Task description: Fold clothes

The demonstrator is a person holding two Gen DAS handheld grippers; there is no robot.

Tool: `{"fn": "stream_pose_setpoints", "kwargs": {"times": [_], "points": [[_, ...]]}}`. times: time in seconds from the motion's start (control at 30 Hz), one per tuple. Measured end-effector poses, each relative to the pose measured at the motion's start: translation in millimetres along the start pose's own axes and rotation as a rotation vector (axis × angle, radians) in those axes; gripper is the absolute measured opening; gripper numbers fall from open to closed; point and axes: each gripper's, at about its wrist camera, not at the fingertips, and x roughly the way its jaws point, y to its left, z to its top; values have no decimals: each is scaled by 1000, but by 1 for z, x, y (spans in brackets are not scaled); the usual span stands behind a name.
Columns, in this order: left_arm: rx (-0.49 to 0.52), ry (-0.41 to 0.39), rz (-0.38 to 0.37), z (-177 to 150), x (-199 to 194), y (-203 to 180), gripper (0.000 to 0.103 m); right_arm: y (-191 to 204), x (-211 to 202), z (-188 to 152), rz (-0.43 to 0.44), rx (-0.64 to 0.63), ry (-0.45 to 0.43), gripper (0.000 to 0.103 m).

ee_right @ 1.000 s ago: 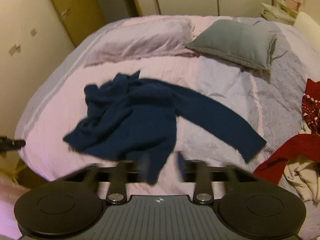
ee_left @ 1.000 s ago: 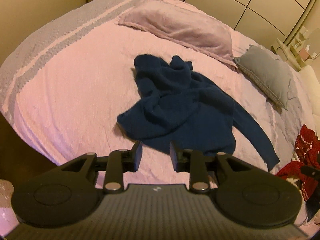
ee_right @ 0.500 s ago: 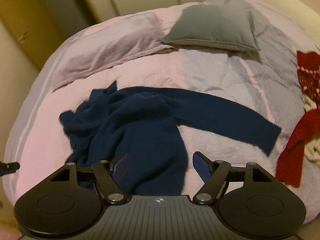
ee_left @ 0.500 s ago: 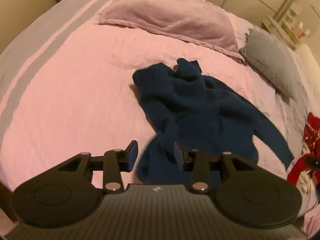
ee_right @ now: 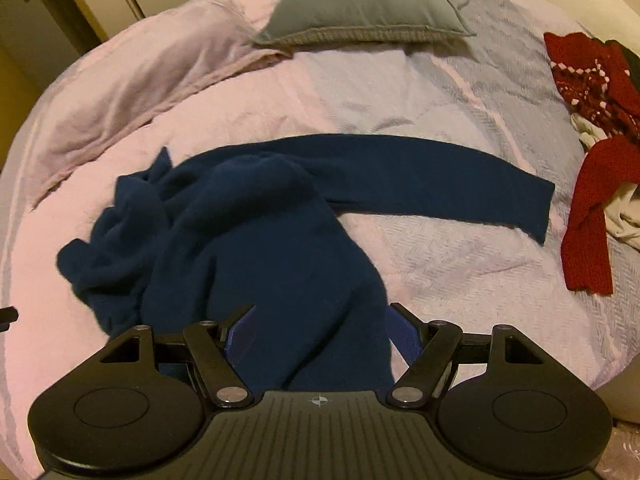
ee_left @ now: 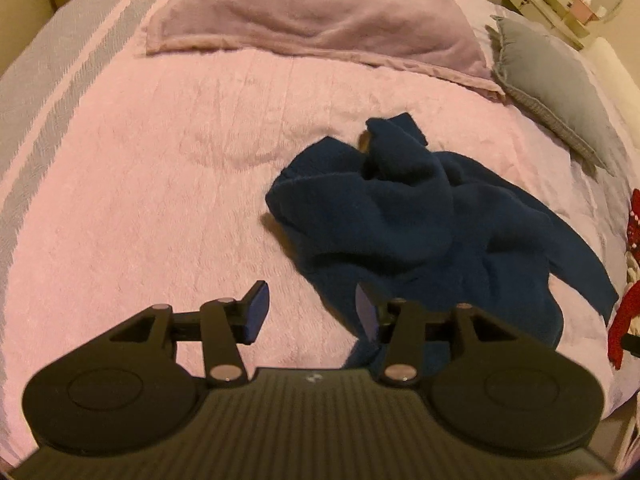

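Now, sweater: a navy knit sweater [ee_right: 256,248] lies crumpled on the pink bedspread [ee_left: 152,184], toward the bed's near edge, well short of the pillows.
Sleeve: only the right wrist view shows one sleeve [ee_right: 440,176] stretched flat and straight toward the bed's right side; the left wrist view shows it foreshortened.
Bunched end: the left wrist view shows the other end of the sweater heaped in folds with a cuff [ee_left: 396,130] sticking up.
Left gripper [ee_left: 308,308]: jaws opening, gripping nothing; bare bedspread shows between them, and the right-hand pad [ee_left: 366,312] stands over the sweater's near edge.
Right gripper [ee_right: 320,334]: jaws spread wide and released, with the sweater's body lying below and between them; the pads do not press it.
Pillows: a pink pillow [ee_left: 320,12] and a grey cushion [ee_right: 360,0] sit side by side at the bed's far edge.
Red pile: a red patterned knit [ee_right: 588,120] over pale cloth [ee_right: 624,216] lies at the bed's right edge, plain in the right wrist view, a sliver in the left.
Shelf: a cluttered shelf [ee_left: 560,4] past the bed's far right corner shows in the left wrist view only.
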Motion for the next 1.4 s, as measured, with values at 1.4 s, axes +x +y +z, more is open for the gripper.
{"fn": "stream_pose_setpoints", "kwargs": {"times": [1.4], "points": [[30,-91,-100,69,120,-28,67,53,134,29,153,-155,72,73]]}}
